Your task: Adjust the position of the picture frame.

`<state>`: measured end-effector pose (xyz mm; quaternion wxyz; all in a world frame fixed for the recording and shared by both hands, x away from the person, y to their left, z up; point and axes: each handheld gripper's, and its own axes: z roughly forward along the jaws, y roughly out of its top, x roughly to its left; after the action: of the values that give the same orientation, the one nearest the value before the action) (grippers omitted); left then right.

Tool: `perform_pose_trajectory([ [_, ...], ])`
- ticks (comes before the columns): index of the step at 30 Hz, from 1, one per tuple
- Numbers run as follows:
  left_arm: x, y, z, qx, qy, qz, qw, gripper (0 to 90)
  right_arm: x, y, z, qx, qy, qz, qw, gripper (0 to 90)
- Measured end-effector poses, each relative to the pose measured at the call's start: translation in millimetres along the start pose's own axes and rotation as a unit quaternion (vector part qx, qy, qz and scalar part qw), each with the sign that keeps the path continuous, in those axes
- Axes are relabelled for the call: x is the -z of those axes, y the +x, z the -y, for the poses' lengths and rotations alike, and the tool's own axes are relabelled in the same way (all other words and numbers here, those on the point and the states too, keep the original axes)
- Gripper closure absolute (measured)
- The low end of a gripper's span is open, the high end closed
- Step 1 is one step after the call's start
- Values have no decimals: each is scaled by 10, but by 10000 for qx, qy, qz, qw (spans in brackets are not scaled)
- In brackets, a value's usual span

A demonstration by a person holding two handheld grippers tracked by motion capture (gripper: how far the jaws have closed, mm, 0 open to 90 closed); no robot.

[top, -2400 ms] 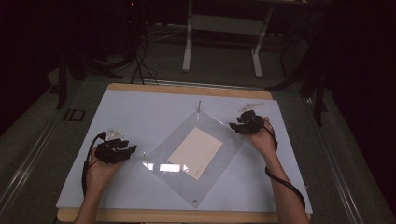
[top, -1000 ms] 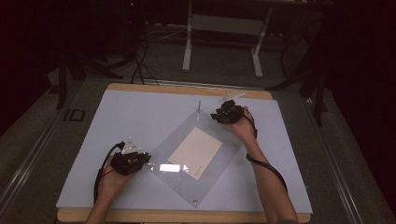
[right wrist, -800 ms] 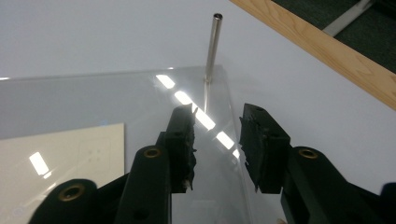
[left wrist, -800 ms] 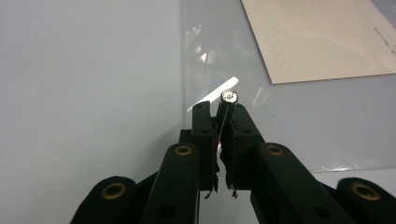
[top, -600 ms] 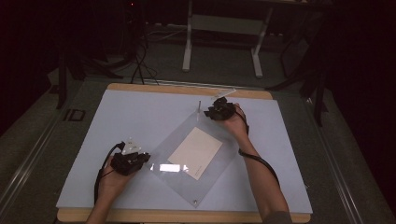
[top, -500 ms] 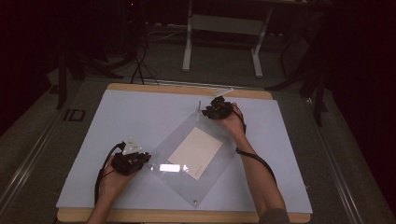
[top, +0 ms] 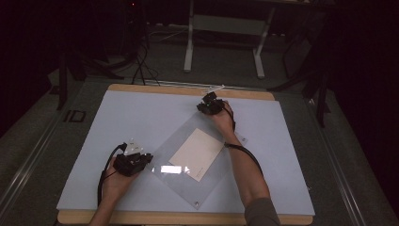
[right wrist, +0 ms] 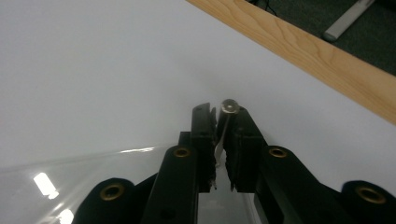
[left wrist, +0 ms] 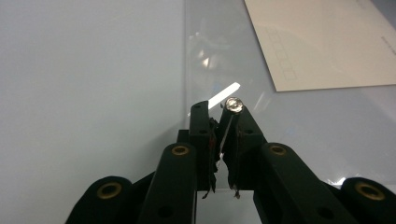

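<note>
- The left gripper [top: 149,161] is clamped on the near-left corner of the clear plastic sheet [top: 221,170]; in the left gripper view [left wrist: 219,122] the thin edge of the sheet runs up between the two black jaws, and a small round stud [left wrist: 234,104] at that corner sits right at the jaw tips.
- From this gripper, the sheet spreads away ahead and to the right, lying flat on the pale table mat [top: 141,117].
- The cream paper card [top: 196,151] rests under or inside the sheet, ahead and to the right of the left gripper, apart from its jaws.
- The right gripper [top: 203,109] has just been closing its jaws, and in the right gripper view [right wrist: 218,122] they now pinch the far corner of the same sheet, with a second round stud [right wrist: 229,106] at their tips.
- From the right gripper, the sheet trails back toward the person, and the wooden table edge [right wrist: 299,51] lies just ahead, beyond the mat.
- The card lies behind the right gripper, well apart from its jaws.
</note>
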<state>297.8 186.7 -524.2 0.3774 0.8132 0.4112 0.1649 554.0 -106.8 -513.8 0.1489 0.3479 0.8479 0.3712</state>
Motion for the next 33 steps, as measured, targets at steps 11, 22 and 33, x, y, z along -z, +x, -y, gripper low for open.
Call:
perform_pose_trajectory([
  [11,-9,-10,-4,56,30,-53,10000,838,-123,7,15,-140,230,39,9996,850],
  [22,81,27,-65,248,-250,390,9986,825,96,-40,-14,-265,240,-35,9994,853],
  [33,133,321,-200,392,-435,380,9976,809,599,-98,189,-455,276,-86,9985,845],
])
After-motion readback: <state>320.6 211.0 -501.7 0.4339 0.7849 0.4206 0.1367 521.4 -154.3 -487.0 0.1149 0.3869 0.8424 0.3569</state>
